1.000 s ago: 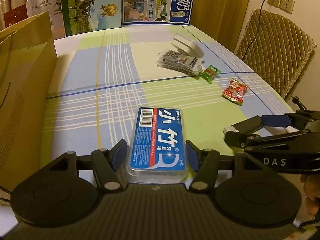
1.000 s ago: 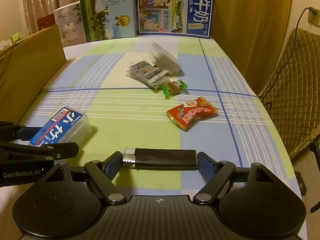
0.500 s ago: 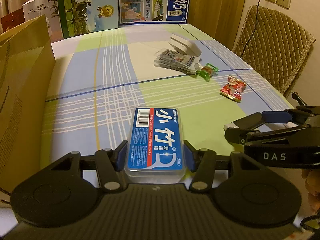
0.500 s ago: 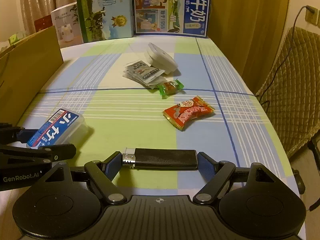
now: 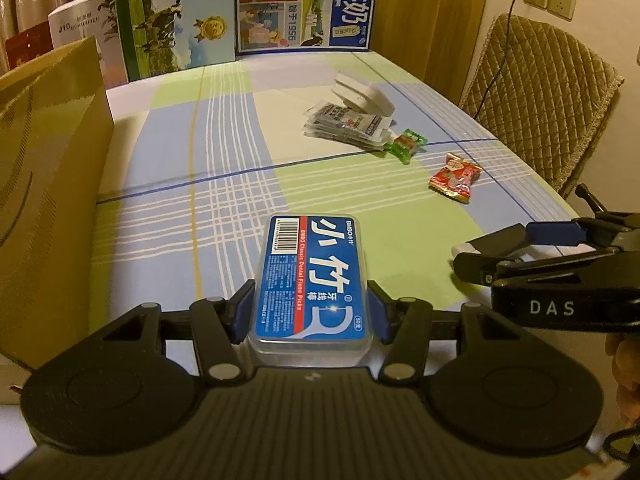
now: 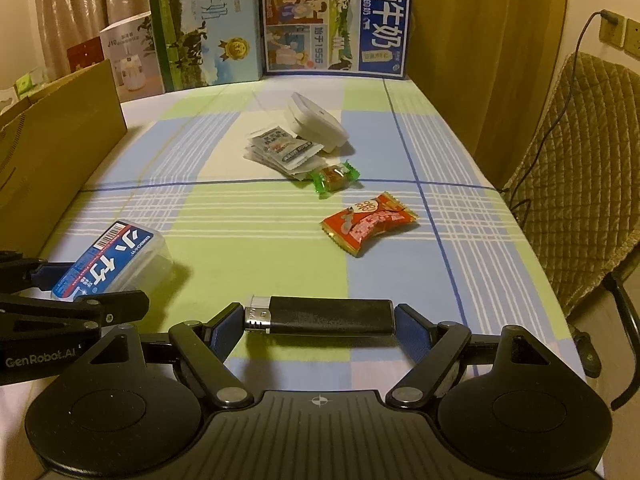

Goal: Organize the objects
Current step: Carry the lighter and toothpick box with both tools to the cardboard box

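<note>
— Left view: where's the floss box [image 5: 310, 280]?

— Near the counter's [image 5: 224, 152] front edge, long axis pointing away, clamped in the left hand-held gripper [image 5: 308, 312].

— Right view?

— The lighter [image 6: 320, 315] lies crosswise, the right hand-held gripper [image 6: 320, 320] pinching its ends.

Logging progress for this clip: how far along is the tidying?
Nothing looks put away yet. In hand: left gripper clamps the clear, blue-labelled floss-pick box; right gripper holds the black lighter end to end. Left on the checked cloth: red snack packet, green candy, sachet stack, white case.
</note>
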Tool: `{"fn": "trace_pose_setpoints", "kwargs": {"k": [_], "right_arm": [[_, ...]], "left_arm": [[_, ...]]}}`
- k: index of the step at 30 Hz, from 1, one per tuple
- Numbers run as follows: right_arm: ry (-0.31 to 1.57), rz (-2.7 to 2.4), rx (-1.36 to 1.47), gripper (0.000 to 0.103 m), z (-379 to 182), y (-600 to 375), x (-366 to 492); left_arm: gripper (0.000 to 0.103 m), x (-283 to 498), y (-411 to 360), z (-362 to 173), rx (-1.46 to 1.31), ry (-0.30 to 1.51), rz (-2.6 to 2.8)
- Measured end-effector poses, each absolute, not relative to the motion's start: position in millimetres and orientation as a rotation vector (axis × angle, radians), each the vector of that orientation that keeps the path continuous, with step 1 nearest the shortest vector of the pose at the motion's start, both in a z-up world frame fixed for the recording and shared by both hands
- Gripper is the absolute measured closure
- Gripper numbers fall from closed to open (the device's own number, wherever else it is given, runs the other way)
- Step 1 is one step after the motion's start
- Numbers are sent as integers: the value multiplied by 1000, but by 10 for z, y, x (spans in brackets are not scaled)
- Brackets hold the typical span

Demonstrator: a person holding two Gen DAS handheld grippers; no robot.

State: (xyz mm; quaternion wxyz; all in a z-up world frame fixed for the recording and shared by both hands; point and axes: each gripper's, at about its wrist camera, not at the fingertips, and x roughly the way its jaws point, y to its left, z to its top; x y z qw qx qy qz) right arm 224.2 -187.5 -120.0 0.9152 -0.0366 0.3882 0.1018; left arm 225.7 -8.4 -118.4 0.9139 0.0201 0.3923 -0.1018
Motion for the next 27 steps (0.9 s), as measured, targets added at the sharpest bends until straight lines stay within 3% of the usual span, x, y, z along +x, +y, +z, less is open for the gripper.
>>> {"fn": "trace_pose_setpoints", "kwargs": {"k": [16,27], "right_arm": [[718,233,-52,25,-514,-1821,1688],[578,395,-67,25,306,-1088,1542]], "left_arm": [[52,1707,31,-487,33,708,-190],[52,1376,794,416,-9,604,-68]]}}
